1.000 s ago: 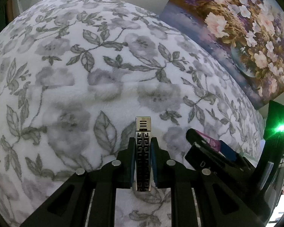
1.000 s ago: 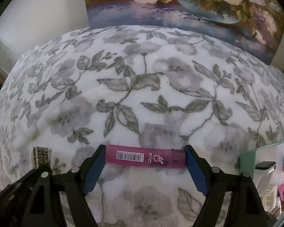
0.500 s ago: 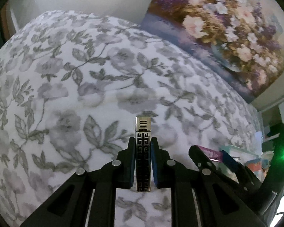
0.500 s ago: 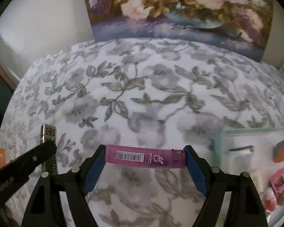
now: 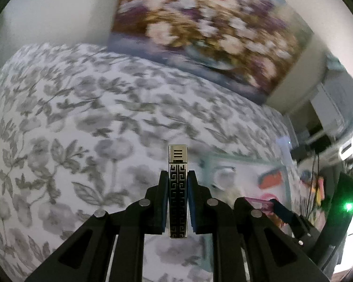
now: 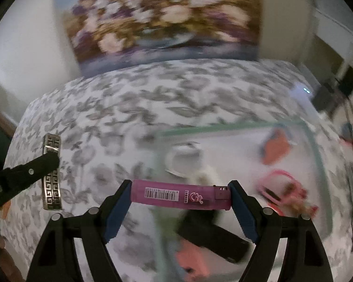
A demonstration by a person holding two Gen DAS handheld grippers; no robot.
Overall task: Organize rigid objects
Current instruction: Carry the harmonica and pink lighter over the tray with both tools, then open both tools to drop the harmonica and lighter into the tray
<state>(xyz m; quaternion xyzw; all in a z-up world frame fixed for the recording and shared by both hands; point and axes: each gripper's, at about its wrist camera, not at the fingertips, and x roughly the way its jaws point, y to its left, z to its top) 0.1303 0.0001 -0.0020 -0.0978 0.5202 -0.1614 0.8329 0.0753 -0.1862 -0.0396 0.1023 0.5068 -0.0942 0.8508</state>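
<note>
Pink lighter (image 6: 181, 195) crosswise in right tongs (image 6: 180, 203), metal lighter (image 5: 178, 190) upright in left tongs (image 5: 178, 202)

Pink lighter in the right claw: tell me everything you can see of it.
The translucent pink plastic lighter lies crosswise between the right claw's blue pads, gripped end to end. It carries a white barcode sticker and a white printed logo; its darker pink cap with small vent slots points right. It hangs above the blurred pale-green-rimmed tray, touching nothing but the pads.

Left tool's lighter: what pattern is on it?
Silver-and-black Greek-key pattern on the metal lighter; clearest in the left wrist view.
</note>
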